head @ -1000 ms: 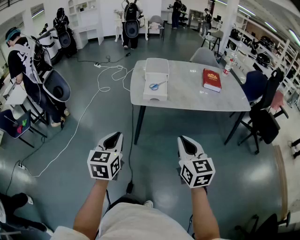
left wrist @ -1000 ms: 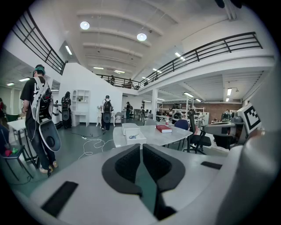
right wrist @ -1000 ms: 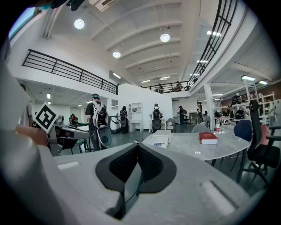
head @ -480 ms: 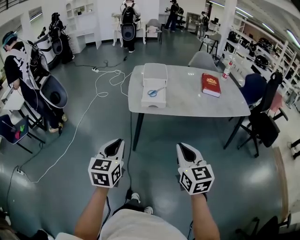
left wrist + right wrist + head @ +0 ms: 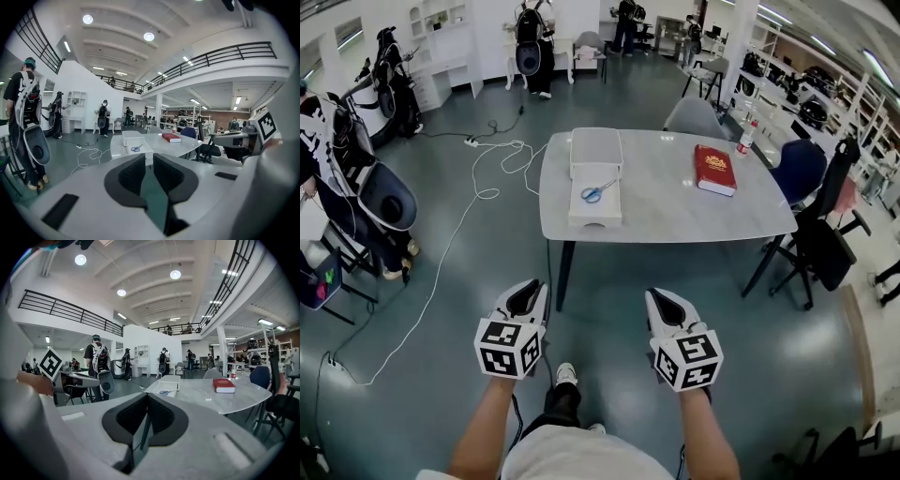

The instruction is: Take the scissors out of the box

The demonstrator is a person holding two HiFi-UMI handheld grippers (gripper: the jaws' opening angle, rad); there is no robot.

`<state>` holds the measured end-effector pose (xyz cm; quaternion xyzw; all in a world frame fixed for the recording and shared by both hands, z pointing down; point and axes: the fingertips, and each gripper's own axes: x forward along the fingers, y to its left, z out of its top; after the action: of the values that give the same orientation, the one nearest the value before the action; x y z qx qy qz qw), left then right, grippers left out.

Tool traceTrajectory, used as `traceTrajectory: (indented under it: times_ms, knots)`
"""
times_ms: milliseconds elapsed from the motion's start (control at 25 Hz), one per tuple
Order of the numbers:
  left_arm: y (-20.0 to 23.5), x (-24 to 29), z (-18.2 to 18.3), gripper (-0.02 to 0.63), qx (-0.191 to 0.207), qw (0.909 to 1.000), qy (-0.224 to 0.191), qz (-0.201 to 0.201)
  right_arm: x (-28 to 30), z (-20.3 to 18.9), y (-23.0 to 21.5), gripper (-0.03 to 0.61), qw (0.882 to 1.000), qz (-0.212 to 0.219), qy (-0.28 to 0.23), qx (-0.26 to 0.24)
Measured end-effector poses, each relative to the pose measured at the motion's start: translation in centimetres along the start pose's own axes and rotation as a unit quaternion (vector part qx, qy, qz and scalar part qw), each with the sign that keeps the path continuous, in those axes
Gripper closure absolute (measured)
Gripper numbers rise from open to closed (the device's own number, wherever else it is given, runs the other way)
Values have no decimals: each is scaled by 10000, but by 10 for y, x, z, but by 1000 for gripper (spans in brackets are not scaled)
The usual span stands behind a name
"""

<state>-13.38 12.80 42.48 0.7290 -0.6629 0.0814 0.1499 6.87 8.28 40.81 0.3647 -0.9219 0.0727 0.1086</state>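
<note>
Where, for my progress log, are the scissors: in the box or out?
In. The blue-handled scissors lie inside the open white box on the table.

"How many tables?"

"One table [image 5: 675, 202]."

"What's on the table?"

"One box [image 5: 594, 217] with one pair of scissors [image 5: 598, 192] inside. There's also one red book [image 5: 715, 170], and one bottle [image 5: 744, 139] at the table's far right corner."

"Chairs?"

"Three. One grey chair [image 5: 694, 116] is at the table's far side. One blue chair [image 5: 797, 169] and one black chair [image 5: 827, 246] are at its right end."

"Grippers?"

"Two, both on the near side of the table: the left gripper [image 5: 528, 291] and the right gripper [image 5: 663, 298]."

"Anything on the floor?"

"One white cable [image 5: 473, 199], left of the table."
</note>
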Motion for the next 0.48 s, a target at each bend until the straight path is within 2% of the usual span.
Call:
traceTrajectory:
  times_ms: [480]
  knots:
    - [62, 128, 32, 557, 9, 9976, 235, -644, 108, 30, -45, 574, 9982, -573, 127, 119]
